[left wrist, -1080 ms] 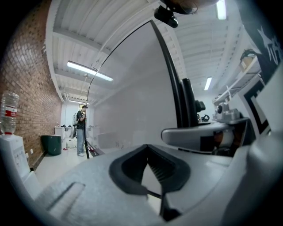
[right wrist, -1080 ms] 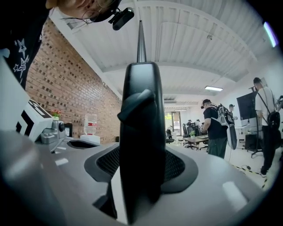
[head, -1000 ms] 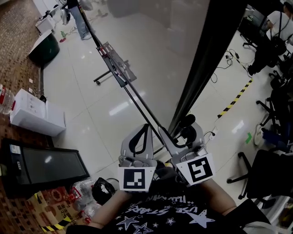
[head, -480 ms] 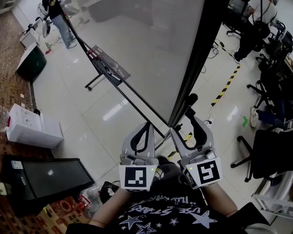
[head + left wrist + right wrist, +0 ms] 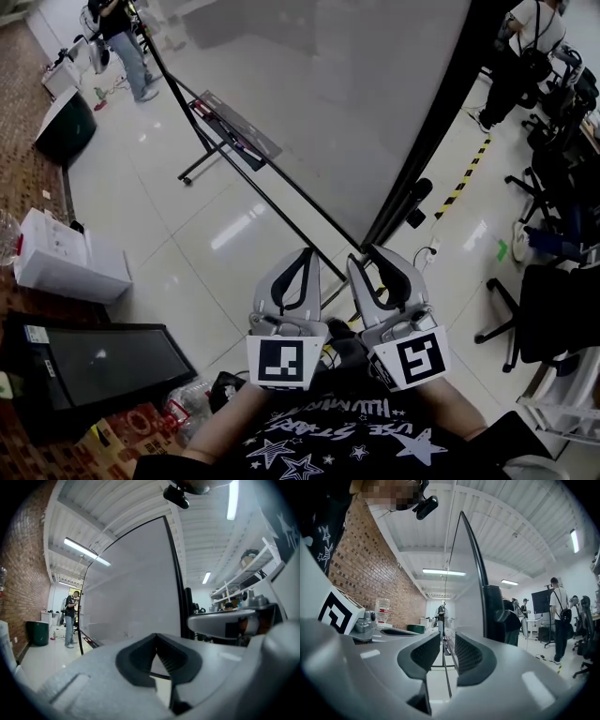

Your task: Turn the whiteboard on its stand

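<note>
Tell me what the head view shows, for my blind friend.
Grey left gripper and right gripper point at the lower corner of a big black-framed whiteboard on its wheeled stand, over shiny white floor tiles. The right gripper's jaws have just been closing, nothing between them.

The whiteboard [image 5: 328,103] was a pale, greyish white inside a black frame. The floor [image 5: 169,253] was glossy white tile, crossed by a strip of yellow-and-black striped tape [image 5: 464,176]. The wall [image 5: 370,573] was reddish-brown brick. The shirt [image 5: 328,436] was black with white stars, the bin [image 5: 64,127] dark green, the box [image 5: 66,258] white, the monitor [image 5: 103,361] black.
</note>
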